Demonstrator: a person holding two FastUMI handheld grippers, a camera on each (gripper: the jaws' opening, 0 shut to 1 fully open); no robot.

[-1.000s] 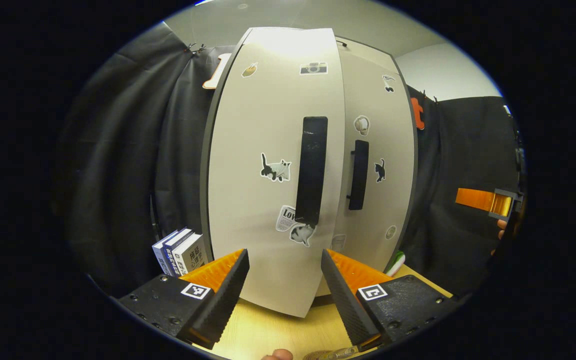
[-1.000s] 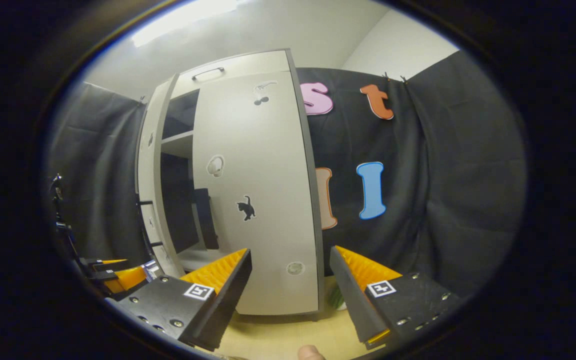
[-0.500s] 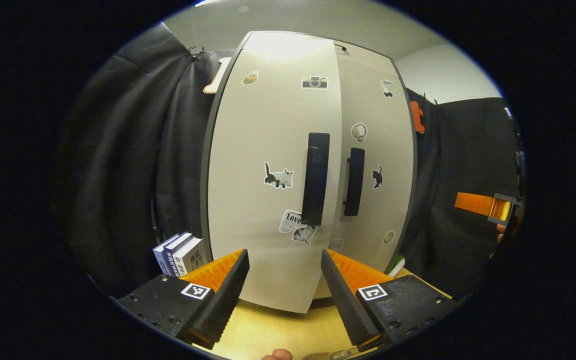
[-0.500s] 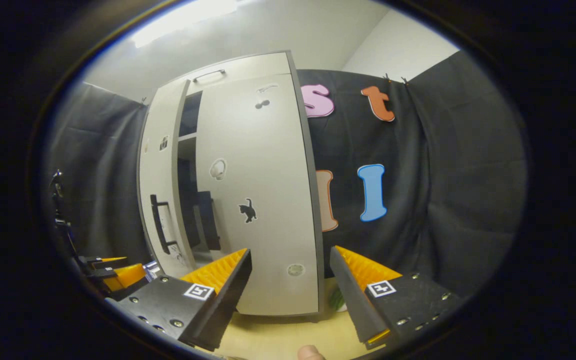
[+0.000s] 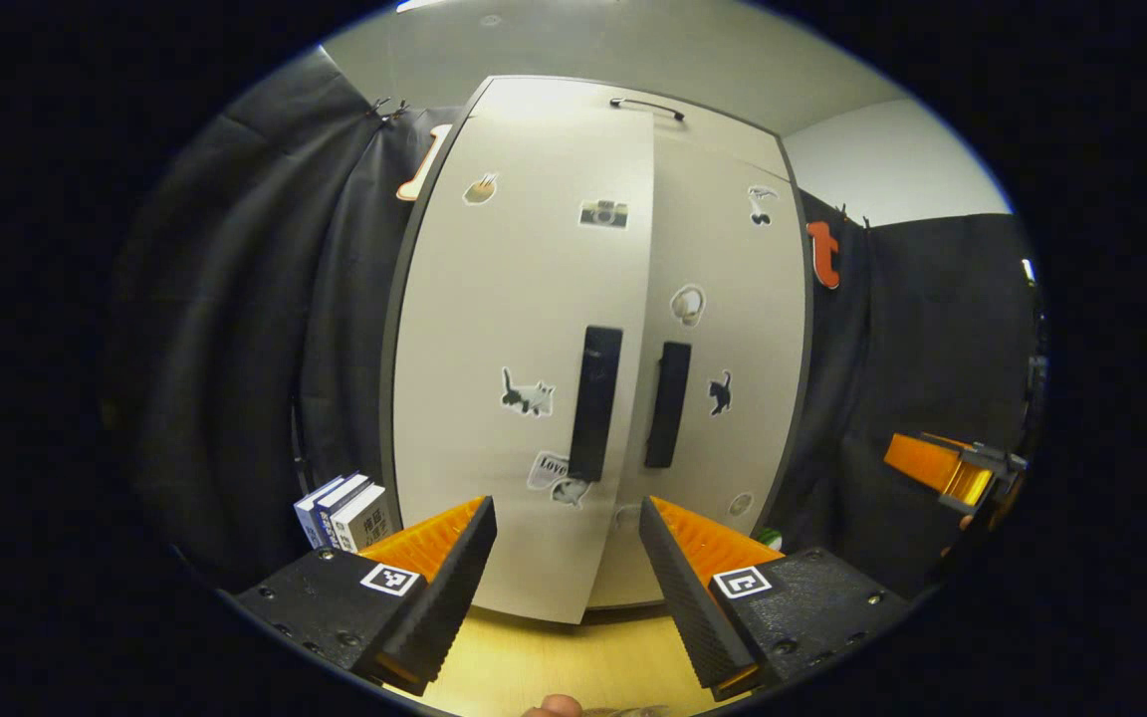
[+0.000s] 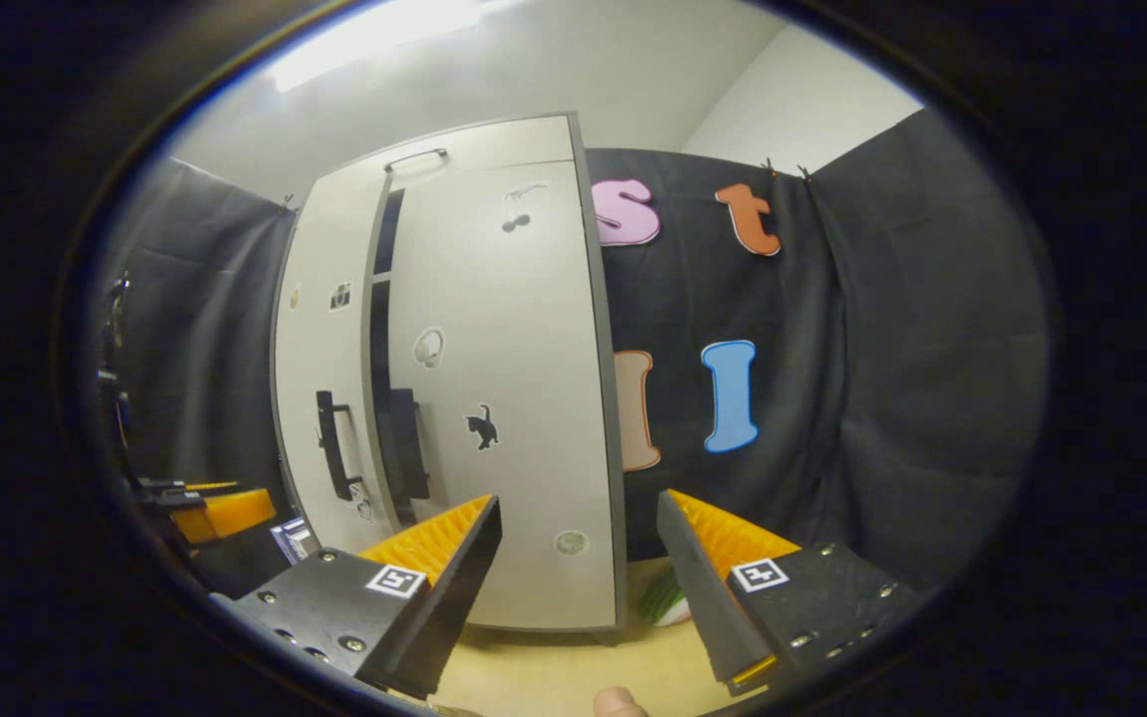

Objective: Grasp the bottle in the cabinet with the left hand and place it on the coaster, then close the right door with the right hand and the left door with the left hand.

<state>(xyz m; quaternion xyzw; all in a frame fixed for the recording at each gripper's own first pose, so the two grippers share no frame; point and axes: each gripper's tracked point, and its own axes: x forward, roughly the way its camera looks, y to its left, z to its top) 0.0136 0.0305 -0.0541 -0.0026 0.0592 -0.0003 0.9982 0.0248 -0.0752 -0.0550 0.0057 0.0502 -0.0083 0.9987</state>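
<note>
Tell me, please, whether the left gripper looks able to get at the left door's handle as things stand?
Probably yes: the left gripper is open and faces the left door, whose handle stands straight ahead above its fingers with nothing between.

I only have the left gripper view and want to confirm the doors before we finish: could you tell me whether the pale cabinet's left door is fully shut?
Observer: Not quite. In the right gripper view a dark gap shows between the pale left door and the pale right door.
Operator: Thank you. Is the right gripper holding anything?
Observer: No. The right gripper is open, with nothing between its fingers.
</note>
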